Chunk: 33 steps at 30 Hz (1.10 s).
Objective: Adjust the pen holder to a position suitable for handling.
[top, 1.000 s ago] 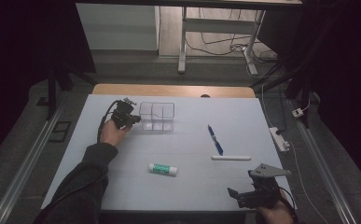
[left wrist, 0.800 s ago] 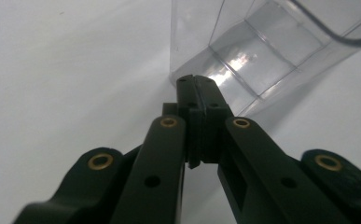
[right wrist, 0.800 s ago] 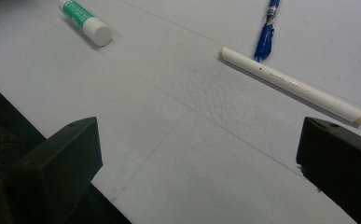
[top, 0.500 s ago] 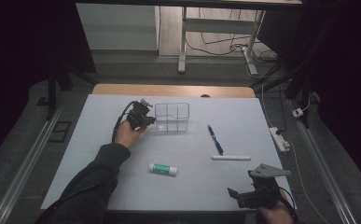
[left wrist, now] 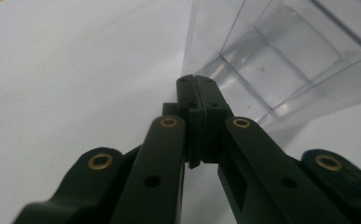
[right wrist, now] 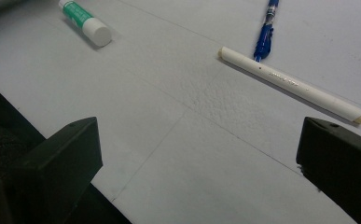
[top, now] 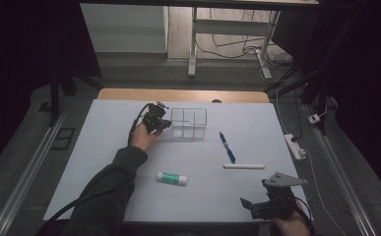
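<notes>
A clear divided plastic box (top: 189,123) stands on the white mat at the far middle. My left gripper (top: 161,123) is shut with nothing between its jaws, and its tips rest against the box's left wall. In the left gripper view the closed jaws (left wrist: 197,81) meet right at the box (left wrist: 285,60). My right gripper (top: 257,206) hovers open and empty at the near right edge. Its jaws (right wrist: 201,154) stand wide apart, short of a white stick (right wrist: 292,86), a blue pen (right wrist: 266,32) and a green-and-white glue stick (right wrist: 85,22).
On the mat (top: 104,147) lie the glue stick (top: 172,178) at the near middle, the blue pen (top: 227,147) and the white stick (top: 243,166) to the right. A white power strip (top: 295,146) lies off the mat's right edge.
My left gripper has slid to the right across the far part of the mat, and the clear box has shifted right with it. The right gripper has stayed still.
</notes>
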### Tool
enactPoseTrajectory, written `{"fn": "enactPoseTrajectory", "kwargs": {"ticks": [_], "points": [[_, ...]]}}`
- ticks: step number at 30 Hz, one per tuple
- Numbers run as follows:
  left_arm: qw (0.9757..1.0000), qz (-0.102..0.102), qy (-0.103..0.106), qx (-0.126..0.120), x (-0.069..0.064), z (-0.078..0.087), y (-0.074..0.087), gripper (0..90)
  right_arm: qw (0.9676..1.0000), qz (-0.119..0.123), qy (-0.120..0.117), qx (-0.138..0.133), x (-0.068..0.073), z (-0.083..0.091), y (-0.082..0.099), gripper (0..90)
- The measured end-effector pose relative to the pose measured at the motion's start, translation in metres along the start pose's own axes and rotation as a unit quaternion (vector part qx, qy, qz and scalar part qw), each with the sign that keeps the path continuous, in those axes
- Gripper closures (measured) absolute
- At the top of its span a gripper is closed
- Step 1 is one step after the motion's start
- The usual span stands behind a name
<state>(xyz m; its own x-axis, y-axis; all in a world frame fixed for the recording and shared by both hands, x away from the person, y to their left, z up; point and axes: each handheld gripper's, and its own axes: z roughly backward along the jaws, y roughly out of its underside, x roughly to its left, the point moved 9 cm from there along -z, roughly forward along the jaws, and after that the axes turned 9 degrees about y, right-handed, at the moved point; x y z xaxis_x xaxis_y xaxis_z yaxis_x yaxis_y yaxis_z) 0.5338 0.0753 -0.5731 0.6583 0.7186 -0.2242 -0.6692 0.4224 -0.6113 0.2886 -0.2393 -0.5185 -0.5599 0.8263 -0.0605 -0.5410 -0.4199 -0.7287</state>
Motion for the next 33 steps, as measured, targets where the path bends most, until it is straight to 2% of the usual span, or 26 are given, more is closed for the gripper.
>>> {"fn": "enactPoseTrajectory", "kwargs": {"ticks": [3,4,7,10,11,12,16,17,18,20,33], "points": [[1.0000,0.000,0.001,0.002,0.002,0.002,0.000,88.9,1.0000,0.000,0.001,-0.001,0.000,0.000,0.000,0.0],[0.9999,-0.008,-0.005,0.007,0.003,0.008,0.002,88.8,1.0000,0.000,0.001,-0.001,0.000,0.000,0.000,0.0],[0.9998,-0.014,-0.009,0.009,0.005,0.016,0.004,85.4,1.0000,-0.002,0.000,-0.002,0.000,0.001,0.000,0.0],[0.9998,-0.021,-0.001,-0.004,0.003,0.032,0.007,73.4,1.0000,-0.002,-0.001,-0.002,0.000,0.001,0.000,0.0],[0.9996,-0.026,-0.001,-0.008,0.001,0.043,0.011,69.8,1.0000,-0.001,0.000,-0.001,0.000,0.001,0.000,0.0],[0.9996,-0.026,-0.001,-0.008,0.001,0.043,0.011,67.0,1.0000,0.000,0.000,-0.001,0.000,0.001,0.000,0.0],[0.9992,-0.033,0.008,-0.022,-0.009,0.063,0.018,54.0,1.0000,-0.001,0.000,0.000,0.000,0.000,0.000,0.0],[0.9990,-0.034,0.011,-0.027,-0.011,0.067,0.019,54.0,1.0000,-0.001,0.000,0.000,0.000,0.000,0.000,0.0],[0.9988,-0.035,0.013,-0.030,-0.014,0.071,0.021,46.3,1.0000,-0.001,0.000,0.000,0.000,0.000,0.000,0.0],[0.9980,-0.039,0.028,-0.042,-0.025,0.082,0.027,42.2,1.0000,-0.001,0.000,0.001,0.000,0.000,0.000,0.0],[0.9947,-0.067,0.058,-0.051,-0.060,0.110,0.051,19.3,1.0000,-0.006,0.000,-0.003,-0.001,0.001,-0.001,0.0]]}}
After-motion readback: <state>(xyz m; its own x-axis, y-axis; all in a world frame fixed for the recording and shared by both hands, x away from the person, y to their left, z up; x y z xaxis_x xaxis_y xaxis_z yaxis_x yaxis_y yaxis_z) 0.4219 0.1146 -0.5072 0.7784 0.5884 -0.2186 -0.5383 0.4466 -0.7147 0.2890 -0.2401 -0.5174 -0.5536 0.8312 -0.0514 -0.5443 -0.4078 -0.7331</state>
